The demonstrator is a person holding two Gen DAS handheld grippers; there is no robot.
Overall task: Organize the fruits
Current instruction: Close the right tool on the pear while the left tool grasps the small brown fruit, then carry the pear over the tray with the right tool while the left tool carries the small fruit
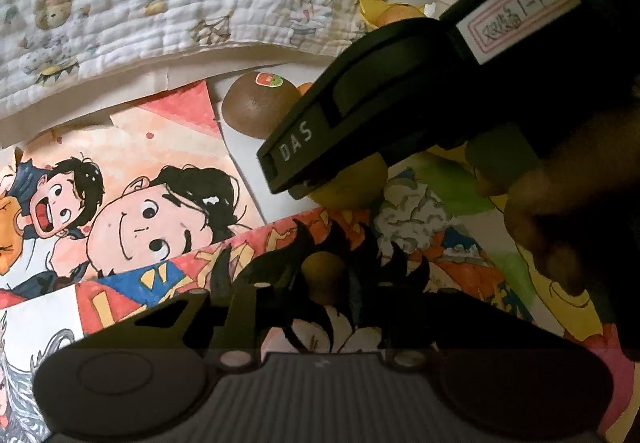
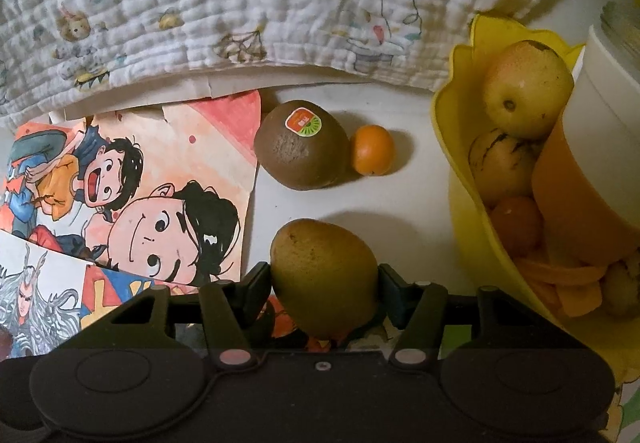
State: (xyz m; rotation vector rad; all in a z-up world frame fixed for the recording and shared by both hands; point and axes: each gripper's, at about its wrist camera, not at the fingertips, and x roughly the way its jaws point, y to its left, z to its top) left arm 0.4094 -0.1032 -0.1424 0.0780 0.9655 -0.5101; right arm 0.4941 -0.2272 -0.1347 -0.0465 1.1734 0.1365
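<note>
In the right wrist view my right gripper (image 2: 325, 285) is shut on a yellow-brown pear (image 2: 324, 275), its pads pressing both sides. Beyond it a brown kiwi (image 2: 300, 145) with a sticker and a small orange kumquat (image 2: 372, 150) lie on the white table. A yellow bowl (image 2: 460, 163) at the right holds several fruits, a pear (image 2: 526, 85) on top. In the left wrist view the right gripper's body (image 1: 360, 115) crosses the frame above the pear (image 1: 352, 183), with the kiwi (image 1: 260, 107) behind. My left gripper (image 1: 324, 283) stands over the drawings; its jaws are dark and hard to read.
Cartoon drawings (image 2: 140, 195) cover the table at left and under the grippers. A quilted patterned cloth (image 2: 240, 3) lies along the back. A white cylindrical container (image 2: 604, 115) and an orange piece (image 2: 576, 203) stand at the bowl's right.
</note>
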